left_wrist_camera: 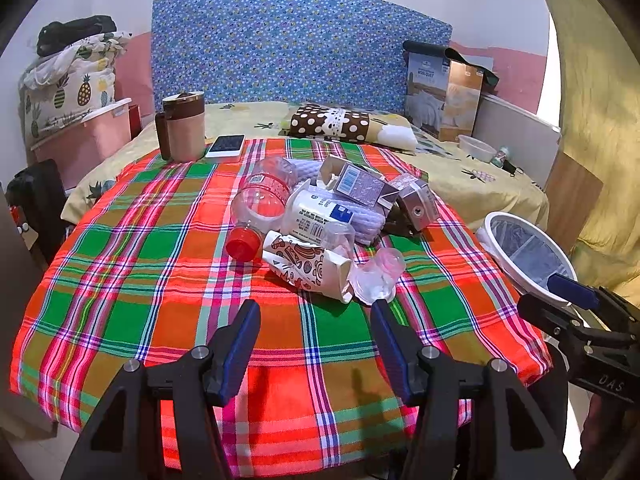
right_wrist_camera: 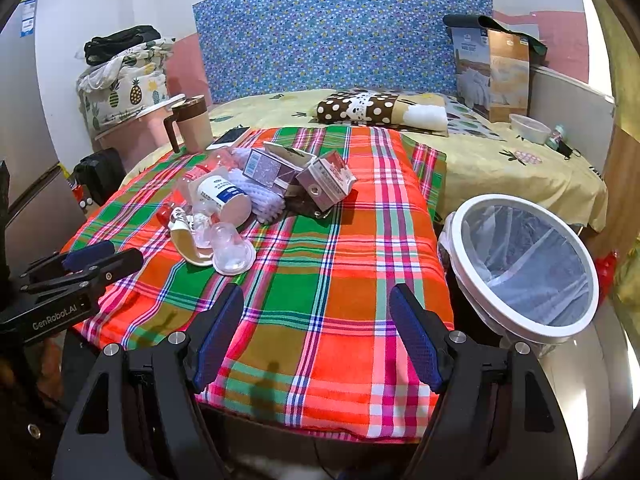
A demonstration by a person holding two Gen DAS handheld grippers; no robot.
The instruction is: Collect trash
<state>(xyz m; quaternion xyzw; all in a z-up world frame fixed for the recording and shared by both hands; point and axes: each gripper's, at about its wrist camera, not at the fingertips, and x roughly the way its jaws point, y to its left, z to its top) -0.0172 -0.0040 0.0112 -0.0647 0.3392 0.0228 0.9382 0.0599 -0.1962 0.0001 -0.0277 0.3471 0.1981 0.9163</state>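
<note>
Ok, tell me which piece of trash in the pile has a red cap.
The clear plastic bottle, lying on its side at the pile's left edge. Its red cap points toward the left gripper; nothing else there is capped red.

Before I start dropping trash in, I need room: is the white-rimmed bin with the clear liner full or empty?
Empty, as far as shows: the white-rimmed bin reveals only its clear liner inside, no trash.

Left tongs and right tongs gape (both empty).
</note>
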